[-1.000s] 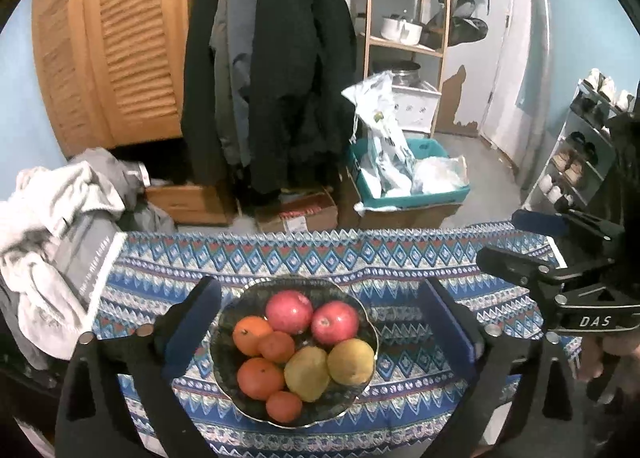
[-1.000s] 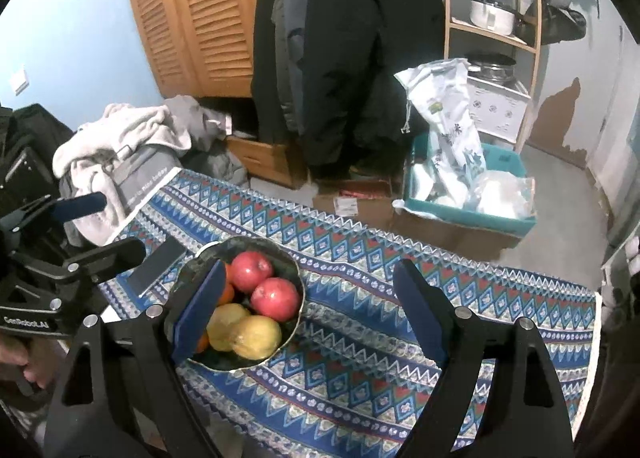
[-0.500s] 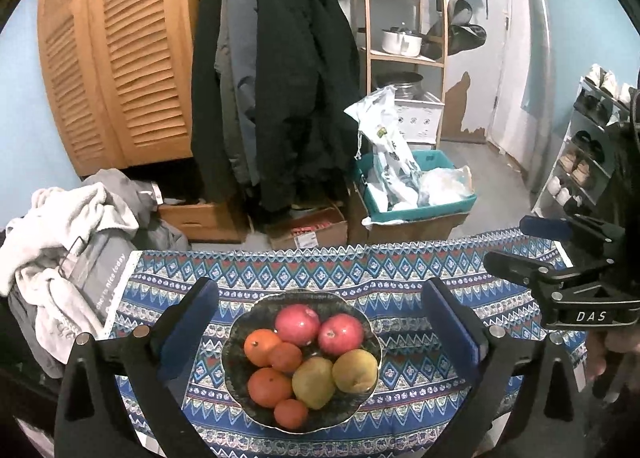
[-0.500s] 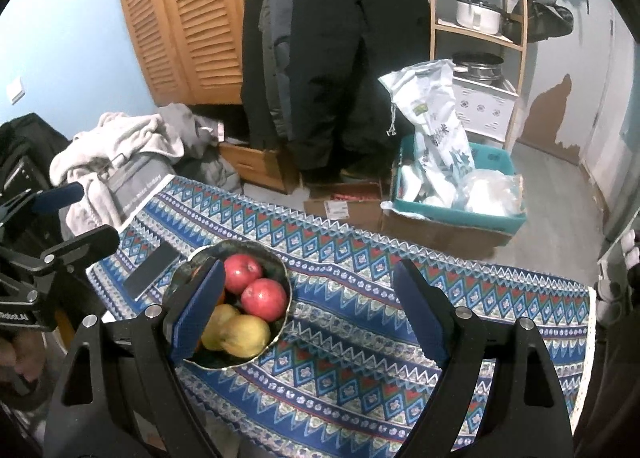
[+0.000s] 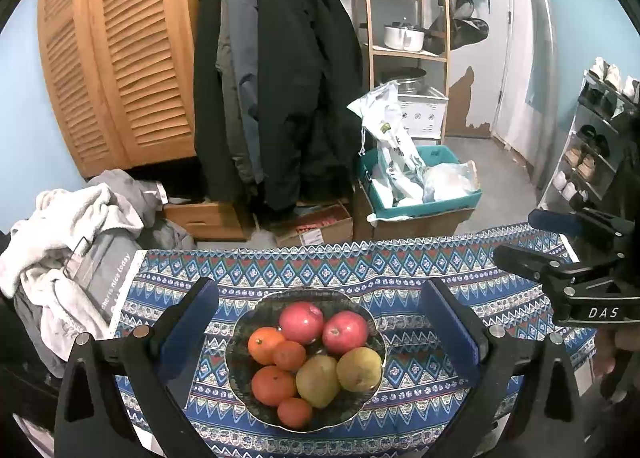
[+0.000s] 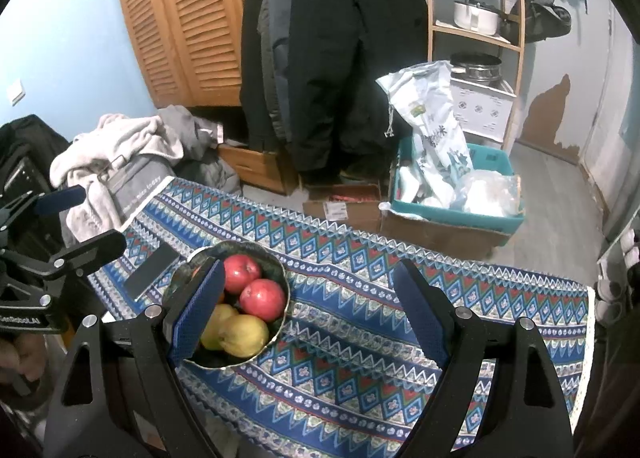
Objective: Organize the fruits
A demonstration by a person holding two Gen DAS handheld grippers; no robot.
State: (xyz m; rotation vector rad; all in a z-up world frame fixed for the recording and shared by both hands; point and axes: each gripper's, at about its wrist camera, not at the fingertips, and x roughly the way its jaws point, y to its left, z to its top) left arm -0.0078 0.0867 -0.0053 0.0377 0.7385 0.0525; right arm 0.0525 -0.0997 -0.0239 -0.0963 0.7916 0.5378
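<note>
A dark bowl (image 5: 256, 314) stands on the blue patterned tablecloth (image 5: 400, 270). It holds two red apples (image 5: 301, 323), two yellow pears (image 5: 358, 369) and several oranges (image 5: 265, 345). My left gripper (image 5: 319, 310) is open and empty, held above the bowl with a finger on either side. My right gripper (image 6: 310, 290) is open and empty, to the right of the bowl (image 6: 276, 266), above the cloth (image 6: 360, 338). The apples (image 6: 262, 299) and pears (image 6: 243, 335) show beside its left finger (image 6: 196, 314). Each gripper shows at the edge of the other's view.
A dark phone (image 6: 151, 272) lies on the cloth left of the bowl. A heap of clothes (image 5: 68, 234) sits at the table's left end. Beyond the far edge are hanging coats (image 5: 276, 98), cardboard boxes, a teal bin (image 5: 424, 194) and a shelf.
Both grippers have risen and drawn back a little, so the bowl sits lower and smaller in both views. The fruit has not moved. Both grippers stay open.
</note>
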